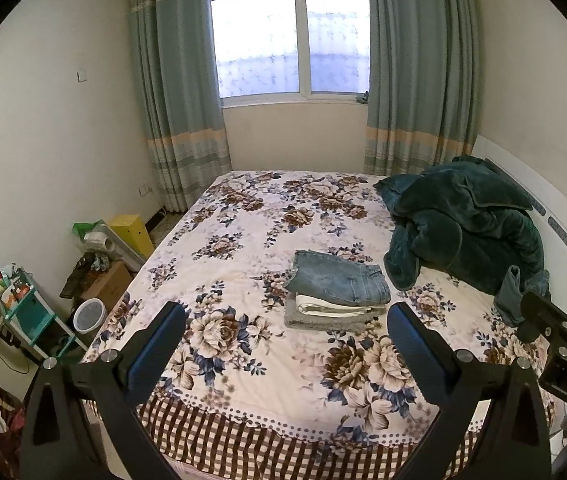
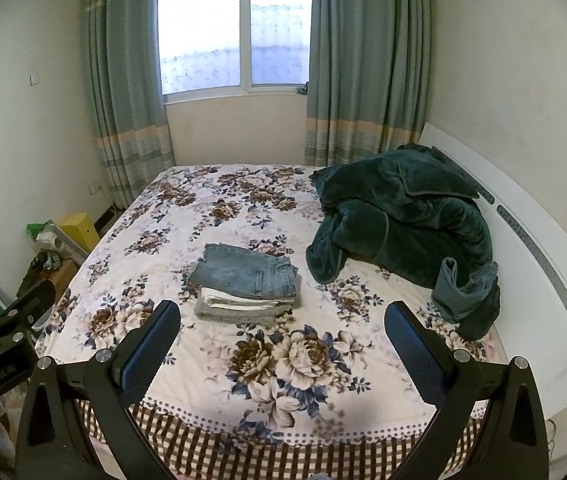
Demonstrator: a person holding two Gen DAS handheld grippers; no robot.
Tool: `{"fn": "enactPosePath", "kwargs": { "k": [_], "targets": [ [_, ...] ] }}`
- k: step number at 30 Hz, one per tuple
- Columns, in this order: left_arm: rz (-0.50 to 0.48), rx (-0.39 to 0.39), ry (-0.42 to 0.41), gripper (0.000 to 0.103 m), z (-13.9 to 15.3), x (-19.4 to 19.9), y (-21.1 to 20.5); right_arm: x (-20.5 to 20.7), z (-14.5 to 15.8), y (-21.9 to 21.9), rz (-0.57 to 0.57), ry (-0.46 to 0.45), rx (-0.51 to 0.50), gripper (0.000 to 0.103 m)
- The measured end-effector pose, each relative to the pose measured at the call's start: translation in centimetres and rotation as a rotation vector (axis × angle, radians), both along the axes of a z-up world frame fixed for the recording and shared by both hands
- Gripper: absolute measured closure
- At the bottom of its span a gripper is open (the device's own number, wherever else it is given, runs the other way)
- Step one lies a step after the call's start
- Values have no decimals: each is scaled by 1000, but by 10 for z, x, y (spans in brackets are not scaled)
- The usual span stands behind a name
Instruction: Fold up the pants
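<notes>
Left wrist | "DAS" (cut off) on right gripper (image 1: 563, 304) | folded jeans (image 1: 339, 276) | both jaws apart, empty

Bed (image 1: 243, 360) carried a floral cover with a checked border along the near edge. Mid-bed sat a folded stack (image 1: 337, 292): grey piece at the bottom touching the cover, white one in the middle, jeans (image 2: 245, 272) on top. Right of the stack, apart from it, a dark green blanket (image 2: 403, 220) lay heaped against the white headboard (image 2: 539, 264). A crumpled blue-grey garment (image 2: 463, 292) lay at the heap's near edge.
</notes>
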State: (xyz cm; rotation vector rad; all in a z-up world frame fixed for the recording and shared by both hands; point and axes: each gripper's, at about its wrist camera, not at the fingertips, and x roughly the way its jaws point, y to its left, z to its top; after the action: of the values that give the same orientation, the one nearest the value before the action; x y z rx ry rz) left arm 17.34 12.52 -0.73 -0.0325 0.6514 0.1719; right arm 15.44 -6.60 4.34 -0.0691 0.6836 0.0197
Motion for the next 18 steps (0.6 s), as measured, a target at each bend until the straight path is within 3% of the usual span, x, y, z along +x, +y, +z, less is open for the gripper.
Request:
{"fn": "enactPosePath", "kwargs": {
  "k": [18],
  "targets": [
    [6,1,-3,0,1,-3,-1,-1,-1,2,-1,1,5,0]
  ]
}}
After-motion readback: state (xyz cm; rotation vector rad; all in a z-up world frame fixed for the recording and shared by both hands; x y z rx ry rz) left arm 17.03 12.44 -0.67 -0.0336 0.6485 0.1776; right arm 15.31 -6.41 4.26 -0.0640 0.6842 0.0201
